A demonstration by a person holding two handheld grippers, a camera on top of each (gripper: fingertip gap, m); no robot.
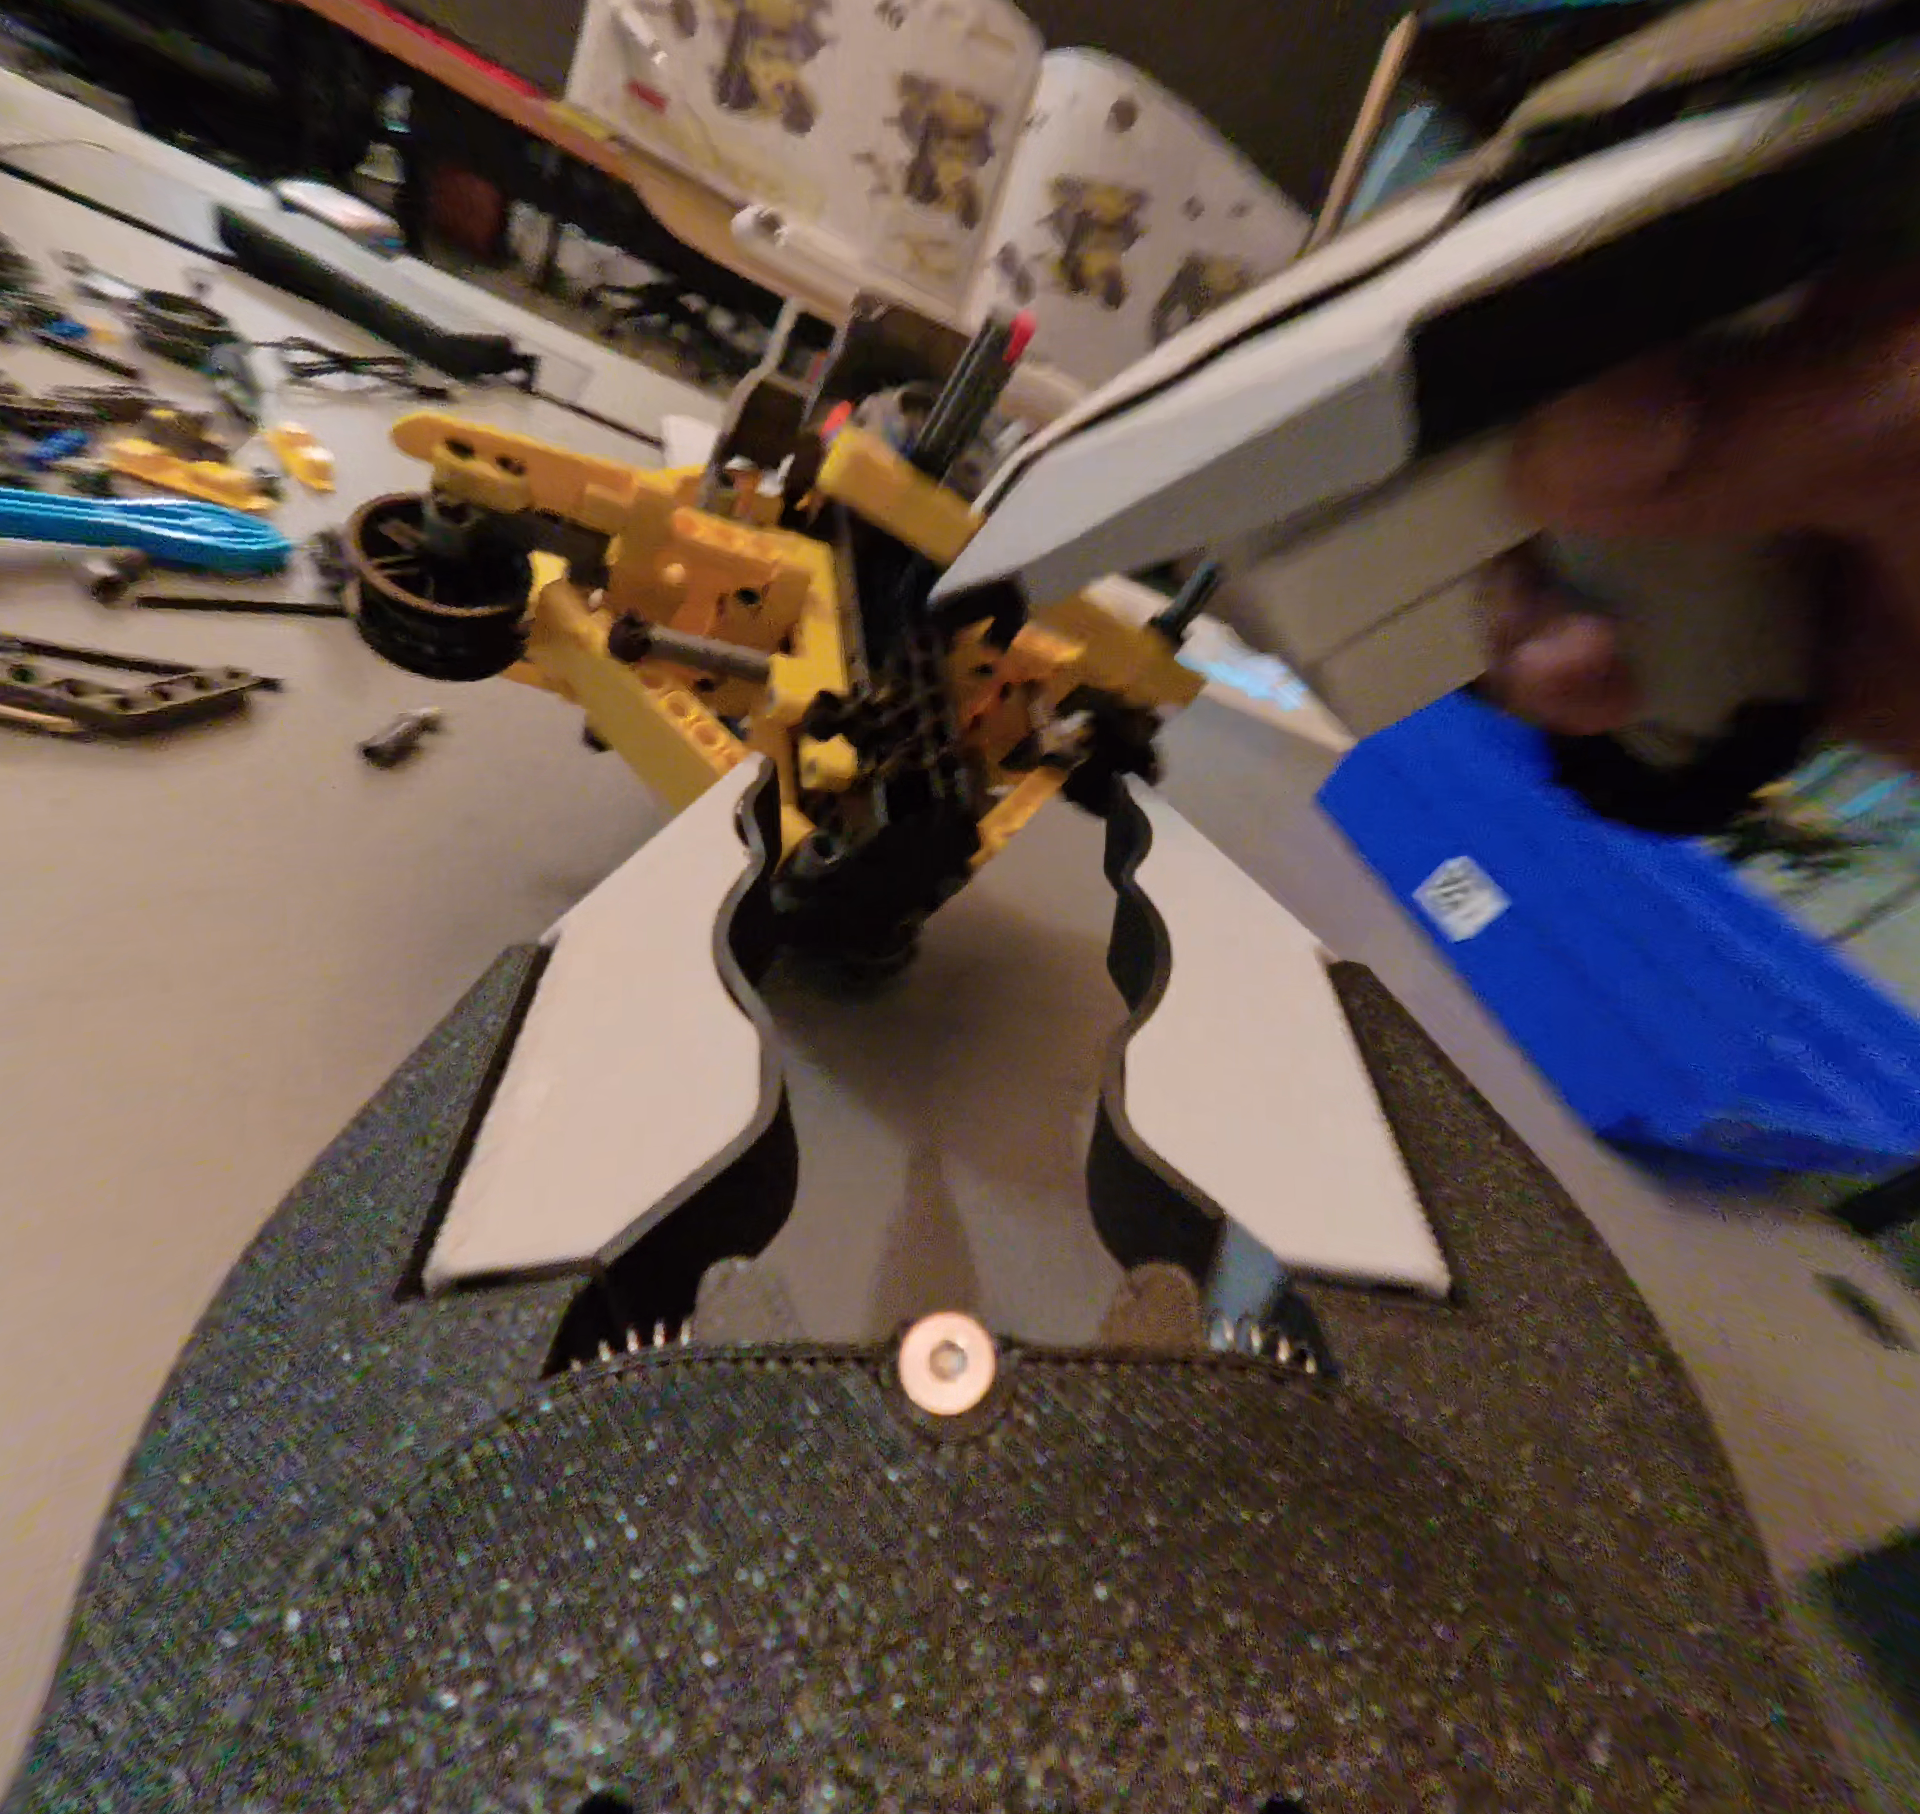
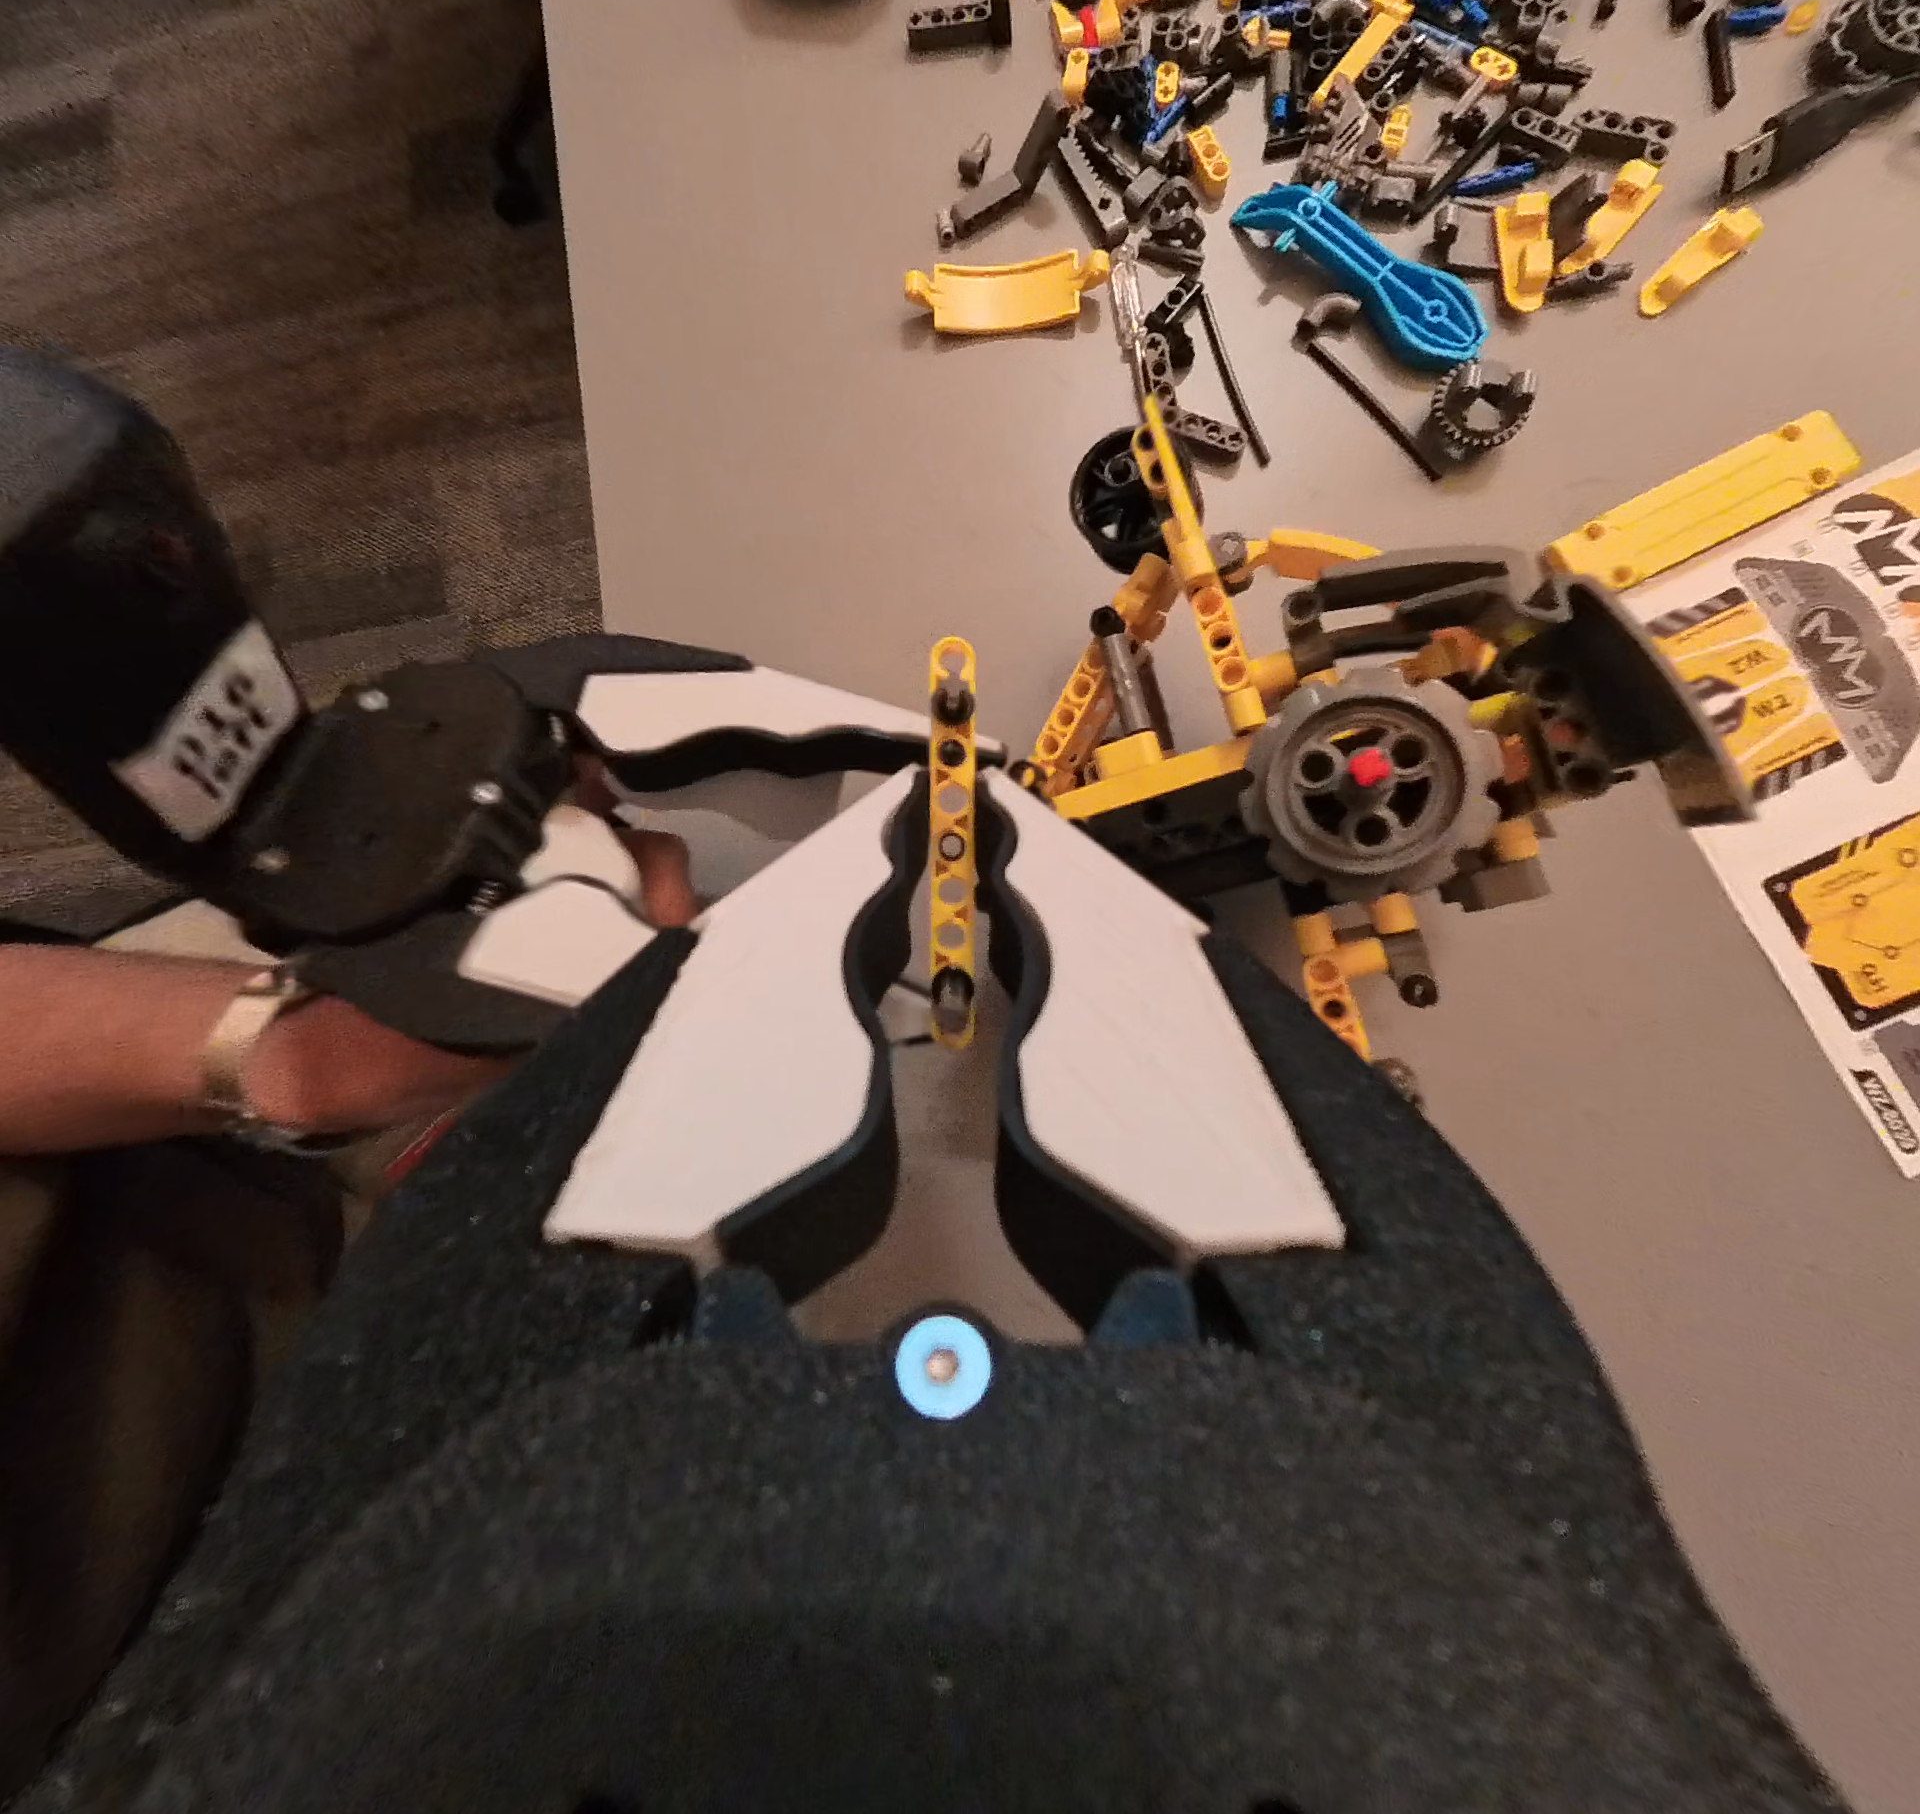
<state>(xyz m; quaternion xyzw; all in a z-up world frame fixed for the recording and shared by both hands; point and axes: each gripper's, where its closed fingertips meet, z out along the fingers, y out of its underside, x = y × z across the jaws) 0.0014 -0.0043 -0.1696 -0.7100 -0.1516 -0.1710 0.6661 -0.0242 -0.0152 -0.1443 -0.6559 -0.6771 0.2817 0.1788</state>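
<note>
A half-built yellow and black brick model (image 1: 707,580) stands tilted on the grey table (image 2: 779,414). It has a grey gear wheel (image 2: 1361,777) and a black wheel (image 1: 436,590). My left gripper (image 1: 940,788) is closed around the model's black lower end, with both fingertips against it. One of its fingers (image 2: 727,704) shows in the right wrist view, reaching the model from the left. My right gripper (image 2: 951,777) is shut on a thin yellow holed beam (image 2: 951,860) with black pins, held upright just left of the model. Its white finger (image 1: 1195,455) points at the model's top.
A pile of loose yellow, black and blue pieces (image 2: 1299,50) covers the far table. A blue tool (image 2: 1361,268), a long yellow panel (image 2: 1704,497) and a sticker sheet (image 2: 1818,725) lie nearby. Open instruction pages (image 1: 810,81) stand behind the model. A blue box (image 1: 1662,985) sits on the right. The table edge (image 2: 571,414) drops to carpet. The tips of both grippers are at nearly the same place. The left tips stand about 7 centimeters off the black wheel (image 1: 436,590). Seen from the right wrist view (image 2: 1107,507) as well.
</note>
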